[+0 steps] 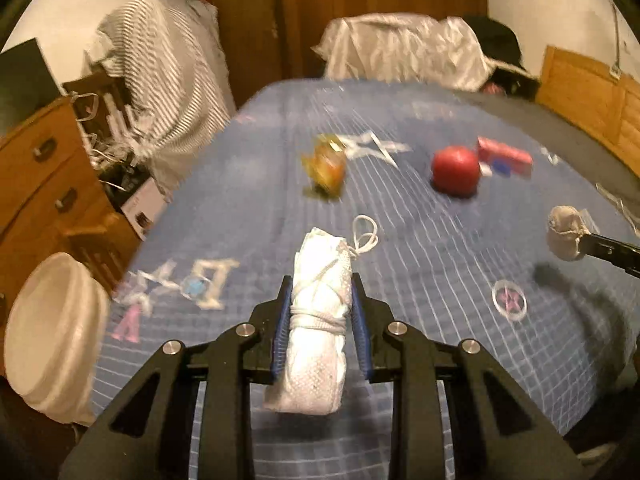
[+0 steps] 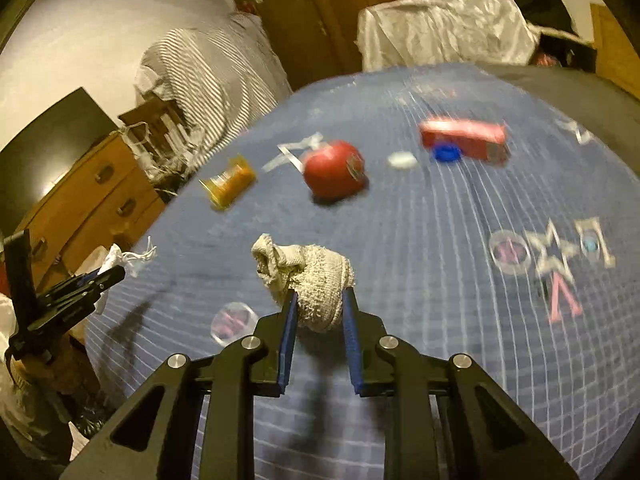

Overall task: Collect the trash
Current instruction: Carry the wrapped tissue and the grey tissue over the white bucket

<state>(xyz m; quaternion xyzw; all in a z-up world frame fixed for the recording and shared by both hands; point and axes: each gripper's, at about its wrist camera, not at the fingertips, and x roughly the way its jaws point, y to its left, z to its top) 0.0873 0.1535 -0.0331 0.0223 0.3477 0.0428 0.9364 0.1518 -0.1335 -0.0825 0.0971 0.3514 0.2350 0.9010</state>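
My left gripper point(image 1: 321, 286) is shut on a rolled white cloth bundle point(image 1: 316, 328) tied with string, held above the blue bedspread point(image 1: 420, 248). My right gripper point(image 2: 319, 294) is shut on a balled grey rag point(image 2: 316, 284); the left wrist view shows that rag point(image 1: 565, 232) at the far right. Lying on the bedspread are an orange pill bottle point(image 2: 230, 182), a red ball point(image 2: 334, 172), a red box point(image 2: 464, 138), a blue cap point(image 2: 446, 154) and a white cap point(image 2: 401, 160). The left gripper point(image 2: 110, 274) shows at the left of the right wrist view.
A white bin point(image 1: 52, 336) stands beside the bed at the left. A wooden dresser point(image 1: 44, 176) with clutter lines the left side. Striped fabric point(image 1: 168, 80) and a white sheet point(image 1: 404, 48) lie at the far end. A clear lid point(image 1: 509, 300) rests on the bedspread.
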